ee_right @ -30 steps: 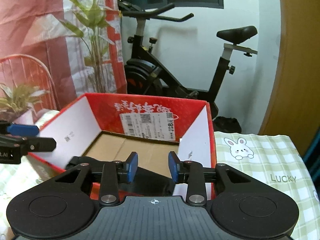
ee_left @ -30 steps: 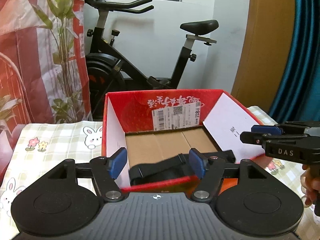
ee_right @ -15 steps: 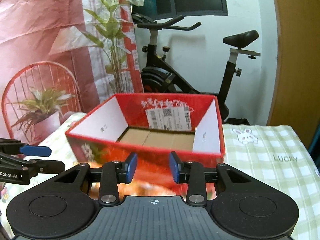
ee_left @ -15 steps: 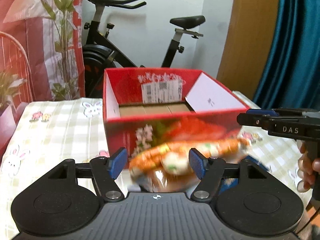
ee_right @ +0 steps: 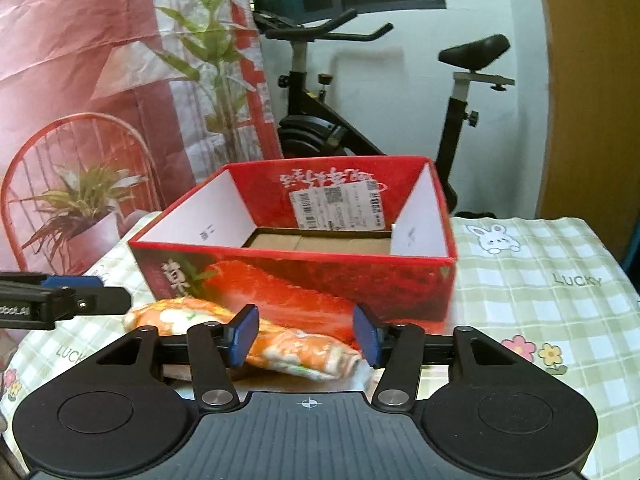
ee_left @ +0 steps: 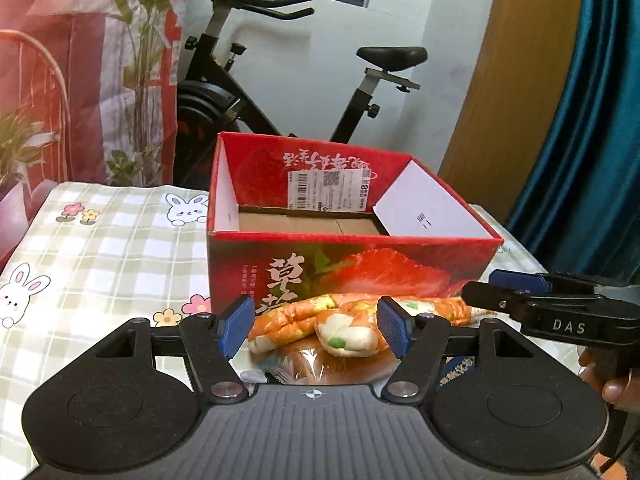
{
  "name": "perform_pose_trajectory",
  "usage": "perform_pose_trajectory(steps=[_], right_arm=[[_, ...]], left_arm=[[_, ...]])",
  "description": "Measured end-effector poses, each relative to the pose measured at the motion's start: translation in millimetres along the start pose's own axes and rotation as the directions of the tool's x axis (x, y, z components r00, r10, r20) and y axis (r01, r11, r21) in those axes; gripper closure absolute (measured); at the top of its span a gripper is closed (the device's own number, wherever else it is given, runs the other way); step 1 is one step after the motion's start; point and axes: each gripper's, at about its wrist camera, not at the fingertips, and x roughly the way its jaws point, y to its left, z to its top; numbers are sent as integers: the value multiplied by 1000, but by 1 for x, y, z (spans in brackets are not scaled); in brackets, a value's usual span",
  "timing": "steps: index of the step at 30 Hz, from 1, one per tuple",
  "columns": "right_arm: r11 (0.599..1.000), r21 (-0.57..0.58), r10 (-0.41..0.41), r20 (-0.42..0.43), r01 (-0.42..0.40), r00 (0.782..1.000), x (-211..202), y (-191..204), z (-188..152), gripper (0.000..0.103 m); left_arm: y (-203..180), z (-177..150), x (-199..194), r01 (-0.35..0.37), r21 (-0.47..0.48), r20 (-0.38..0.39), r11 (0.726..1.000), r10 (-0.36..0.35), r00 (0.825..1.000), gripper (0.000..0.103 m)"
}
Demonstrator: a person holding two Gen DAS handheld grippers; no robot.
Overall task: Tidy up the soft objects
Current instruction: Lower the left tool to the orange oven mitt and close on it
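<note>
An orange, white and green soft cloth item (ee_left: 340, 326) lies on the table in front of a red open-topped strawberry box (ee_left: 352, 268). It also shows in the right wrist view (ee_right: 296, 346), before the box (ee_right: 304, 276). My left gripper (ee_left: 316, 330) is open, its blue pads either side of the cloth's near end, not gripping. My right gripper (ee_right: 306, 334) is open over the cloth's right end. The right gripper shows at the right of the left wrist view (ee_left: 516, 296). The box holds only bare cardboard.
The table has a green checked bunny cloth (ee_left: 104, 248). A clear plastic wrapper (ee_left: 308, 368) lies under the soft item. An exercise bike (ee_left: 280, 92) stands behind the table, a potted plant (ee_right: 80, 208) and red chair at the left.
Both grippers have pulled back and down from over the box to the table in front of it. The soft item has come into view between the fingers. The right gripper's jaws have widened.
</note>
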Motion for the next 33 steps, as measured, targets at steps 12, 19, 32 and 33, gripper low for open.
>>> perform_pose_trajectory(steps=[12, 19, 32, 33], right_arm=[[981, -190, -47, -31, 40, 998, -1, 9, -23, 41], [983, -183, -27, -21, 23, 999, 14, -2, -17, 57], [994, -110, 10, -19, -12, 1000, 37, -11, -1, 64], [994, -110, 11, -23, -13, 1000, 39, -12, -1, 64]], left_arm=[[36, -19, -1, -27, 3, -2, 1000, 27, 1000, 34], [47, -23, 14, -12, 12, -32, 1000, 12, 999, 43], [49, -22, 52, 56, 33, -55, 998, -54, 997, 50], [48, -22, 55, 60, 36, -56, 998, -58, 997, 50]])
